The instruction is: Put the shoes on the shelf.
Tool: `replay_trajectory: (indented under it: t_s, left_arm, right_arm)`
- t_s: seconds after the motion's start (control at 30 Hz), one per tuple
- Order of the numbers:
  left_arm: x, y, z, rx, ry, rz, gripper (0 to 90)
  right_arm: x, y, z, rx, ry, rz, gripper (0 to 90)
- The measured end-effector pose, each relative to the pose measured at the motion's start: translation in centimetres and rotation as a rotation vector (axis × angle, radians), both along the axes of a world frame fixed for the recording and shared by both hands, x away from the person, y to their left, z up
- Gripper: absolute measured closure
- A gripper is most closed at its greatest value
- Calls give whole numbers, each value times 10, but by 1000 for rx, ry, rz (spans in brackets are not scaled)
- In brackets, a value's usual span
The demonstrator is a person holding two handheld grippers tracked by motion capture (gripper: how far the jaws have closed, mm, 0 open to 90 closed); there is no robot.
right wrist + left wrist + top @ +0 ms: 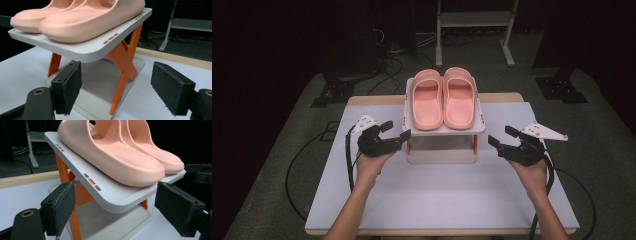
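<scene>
slippers (443, 98): pink pair sat on the two-tier shoe rack (479, 125), mid-table
left gripper (397, 132): jaws wide, empty, at rack's left edge
right gripper (499, 137): wide, empty
tip: probably pinch both shelf edges evenly

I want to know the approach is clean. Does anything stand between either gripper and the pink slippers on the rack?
Nothing visible does. The left gripper and right gripper flank the white rack, jaws open; the slippers lie uncovered on top.
</scene>
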State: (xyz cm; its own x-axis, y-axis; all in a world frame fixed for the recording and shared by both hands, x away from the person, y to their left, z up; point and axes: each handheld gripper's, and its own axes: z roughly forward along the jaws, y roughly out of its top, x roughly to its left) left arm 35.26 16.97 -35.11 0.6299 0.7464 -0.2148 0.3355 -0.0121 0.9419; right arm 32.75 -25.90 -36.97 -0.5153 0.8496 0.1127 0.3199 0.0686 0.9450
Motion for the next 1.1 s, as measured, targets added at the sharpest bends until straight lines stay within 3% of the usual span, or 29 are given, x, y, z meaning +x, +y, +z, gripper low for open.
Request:
replay_trajectory:
  t_s: [1.1]
  left_arm:
    - [-18, 8, -29, 24, 20, 12, 140]
  right_arm:
    - [-19, -11, -31, 2, 21, 23, 212]
